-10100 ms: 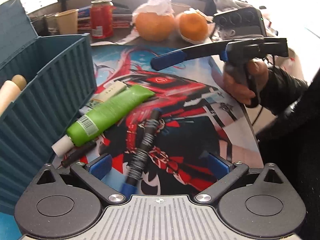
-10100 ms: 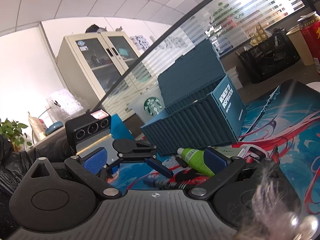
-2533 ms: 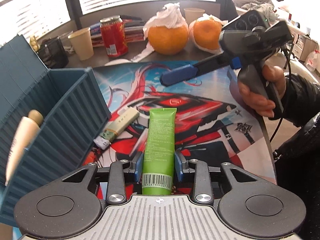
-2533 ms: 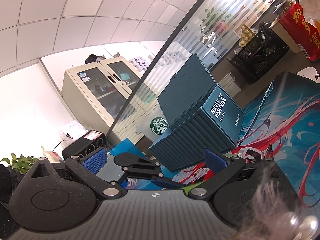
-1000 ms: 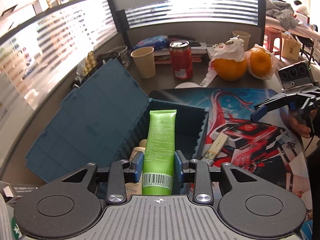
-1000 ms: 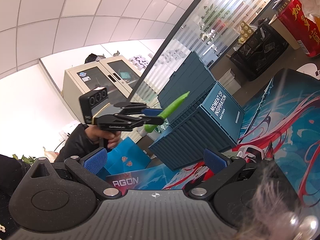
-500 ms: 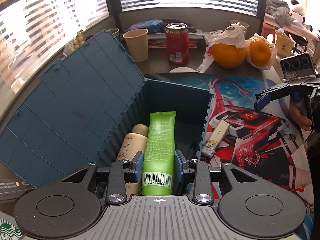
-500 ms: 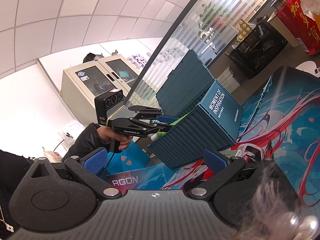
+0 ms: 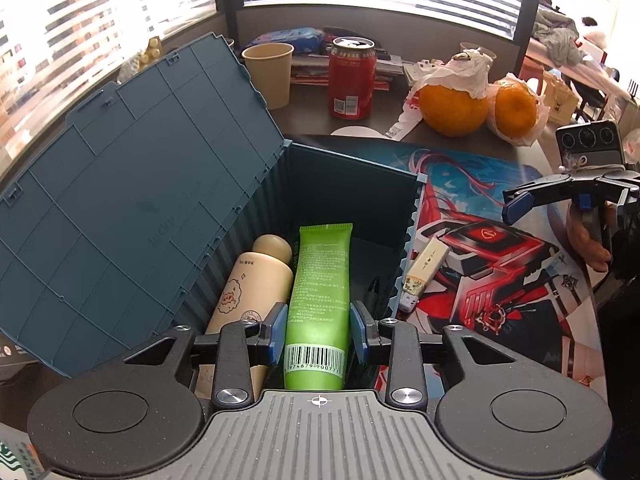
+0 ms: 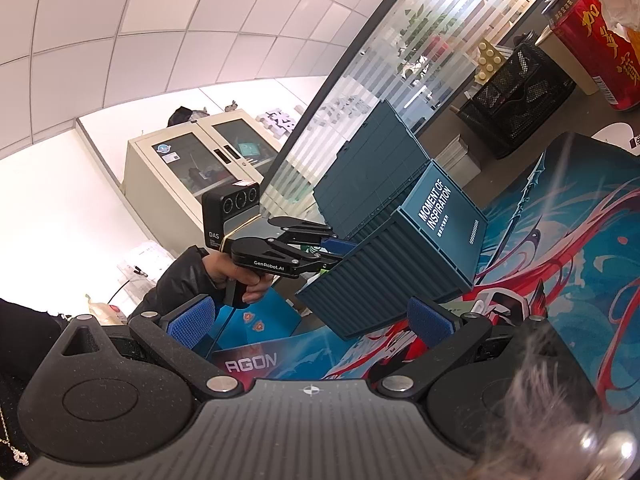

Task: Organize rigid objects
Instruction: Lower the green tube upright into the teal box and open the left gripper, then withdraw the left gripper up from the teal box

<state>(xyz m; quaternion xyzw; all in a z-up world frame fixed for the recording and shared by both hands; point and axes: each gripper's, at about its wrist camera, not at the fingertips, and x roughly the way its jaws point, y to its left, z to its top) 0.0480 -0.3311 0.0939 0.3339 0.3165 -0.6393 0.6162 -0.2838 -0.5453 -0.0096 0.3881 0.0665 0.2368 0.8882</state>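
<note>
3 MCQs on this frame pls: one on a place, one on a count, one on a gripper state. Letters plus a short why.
1. Where is the white stick-shaped item?
A. in the blue box
B. on the printed mat beside the box
C. in the paper cup

2. How many oranges sit behind the mat?
A. one
B. two
C. four

3. The left gripper is:
A. shut on the green tube
B. open and empty
C. shut on the cream bottle

Answers: 1 B, it lies on the printed mat outside the blue box wall. 2 B, two oranges. 3 A, both pads press the green tube.
</note>
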